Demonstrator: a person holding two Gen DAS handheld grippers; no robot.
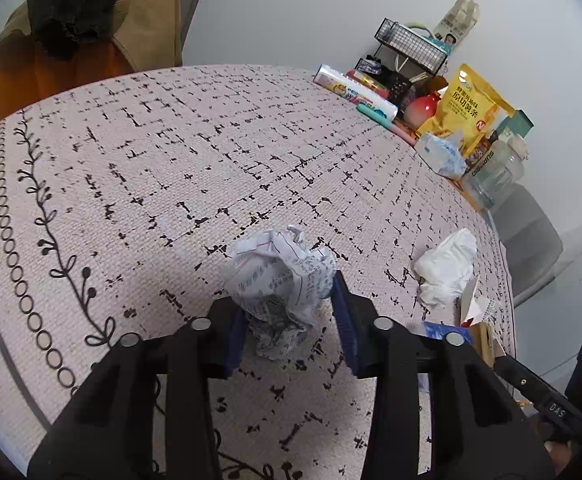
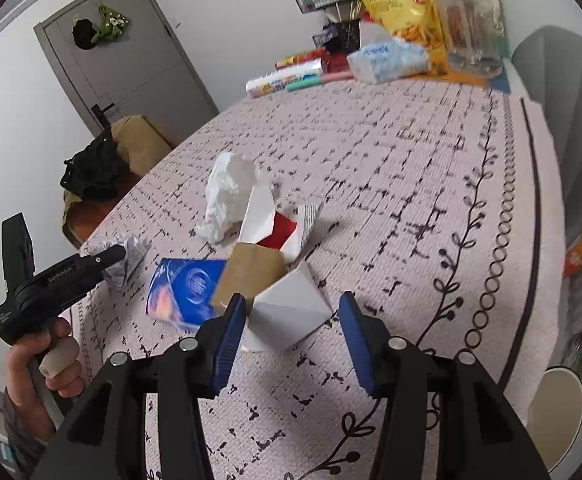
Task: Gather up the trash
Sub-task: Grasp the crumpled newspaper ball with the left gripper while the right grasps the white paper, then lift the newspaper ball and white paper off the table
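Observation:
A crumpled printed paper ball [image 1: 281, 280] lies on the patterned tablecloth [image 1: 151, 168]. My left gripper [image 1: 291, 320] is open, its blue pads [image 1: 343, 320] on either side of the ball, apart from it on the right. A crumpled white tissue [image 1: 447, 268] lies to the right. In the right wrist view my right gripper [image 2: 291, 336] is open around the corner of a torn white box [image 2: 291, 312] with a brown flap. A blue wrapper [image 2: 185, 292], the white tissue [image 2: 231, 196] and a torn red-and-white carton [image 2: 279, 228] lie beyond it. The left gripper [image 2: 103, 258] shows at the left.
Snacks, a yellow bag [image 1: 467, 108], tissue pack [image 1: 441, 152], jar [image 1: 491, 176] and wire rack [image 1: 411, 44] crowd the table's far corner. A chair with clothes [image 1: 79, 36] stands behind the table. A grey chair [image 2: 563, 92] is at the right edge. A door [image 2: 127, 56] is behind.

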